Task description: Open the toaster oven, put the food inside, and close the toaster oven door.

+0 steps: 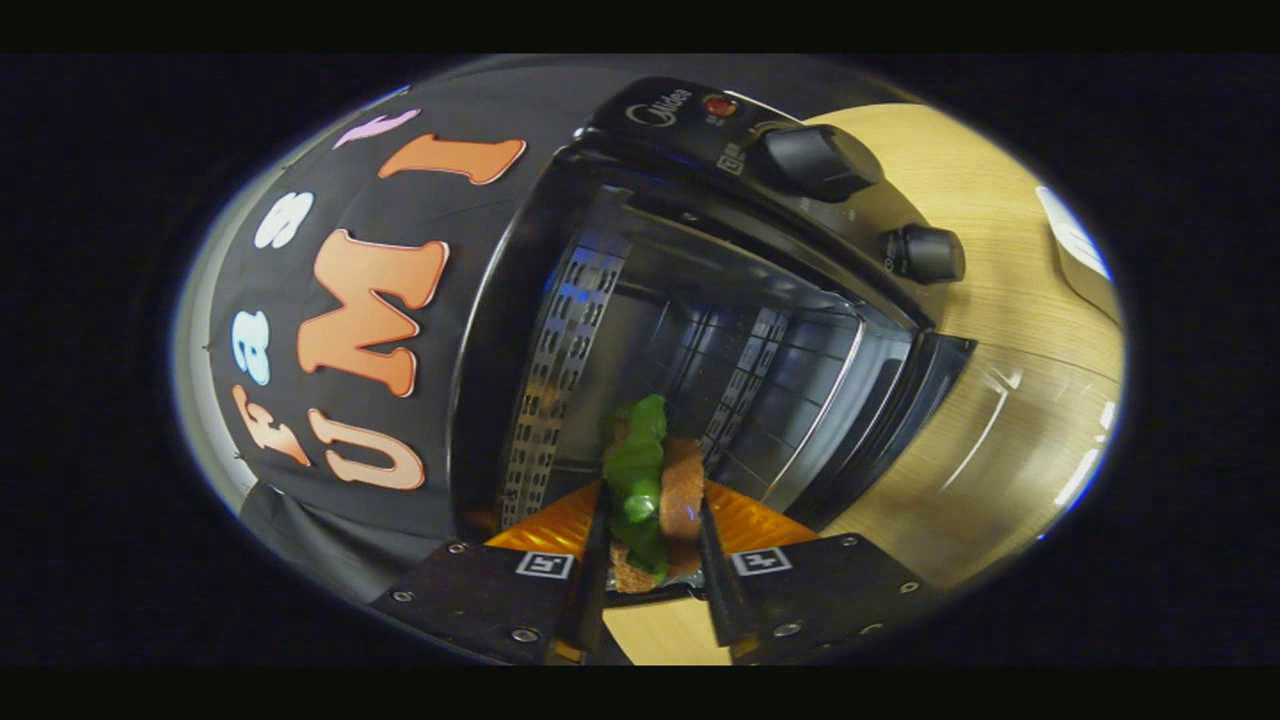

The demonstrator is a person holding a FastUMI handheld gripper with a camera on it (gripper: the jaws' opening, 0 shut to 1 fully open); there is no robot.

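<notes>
The bench (1010, 330) is a pale wood-grain surface. It extends past the right side of the toaster oven and shows again below the tool, between its two fingers.

The toaster oven (700, 300) stands on the bench, against the black cloth wall. Its casing is black. Its door (900, 420) is open and hangs down at the right side of the opening, with the glass catching reflections. The cavity is exposed: a perforated metal side panel (560, 380) runs along the near left wall, and the shiny rear wall is visible beyond it.

The control panel carries two black knobs. The larger knob (815, 160) sits nearer the top; the smaller knob (925, 253) sits below it, toward the door. A small red indicator light (718, 104) is above the larger knob.

The tool (652, 525) is narrow, with both fingers pressed against the sandwich (655, 490). The sandwich consists of brown bread slices with a green lettuce leaf between them. It is held on edge at the mouth of the oven, just ahead of the opening.
</notes>
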